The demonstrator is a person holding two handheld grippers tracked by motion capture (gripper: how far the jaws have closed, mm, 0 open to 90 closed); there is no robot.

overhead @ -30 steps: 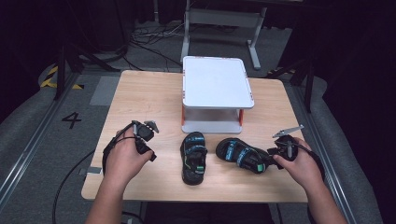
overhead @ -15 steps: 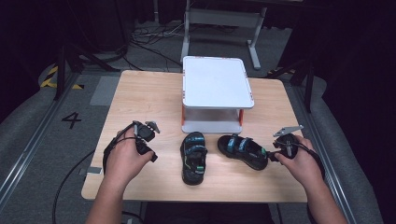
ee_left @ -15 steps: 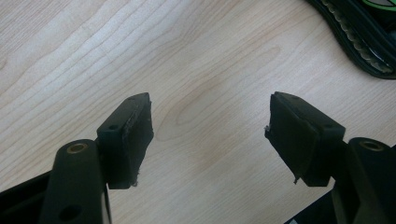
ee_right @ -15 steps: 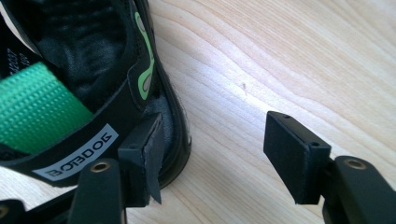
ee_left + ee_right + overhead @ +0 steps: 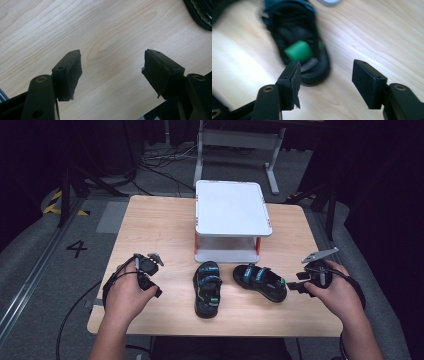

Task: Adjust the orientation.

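Two black sandals with blue straps lie on the wooden table (image 5: 150, 225). One sandal (image 5: 207, 289) points away from me at the front middle. The other sandal (image 5: 260, 282) lies slanted to its right, and its heel with a green tab (image 5: 299, 50) is just ahead of my right gripper (image 5: 325, 80). The right gripper (image 5: 300, 284) is open, close to that heel, with nothing between its fingers. My left gripper (image 5: 150, 280) hovers left of the first sandal, open (image 5: 112, 67) over bare wood. That sandal's sole edge (image 5: 202, 12) is at the corner of the left gripper view.
A white two-level rack (image 5: 231, 215) with orange posts stands at the middle back of the table, just behind the sandals. Bare wood lies to its left and right. Cables and a metal stand (image 5: 235, 140) are on the floor beyond the table.
The right hand has drawn back a little to the right from the slanted sandal's heel, and that sandal has shifted slightly. The left hand has stayed put.
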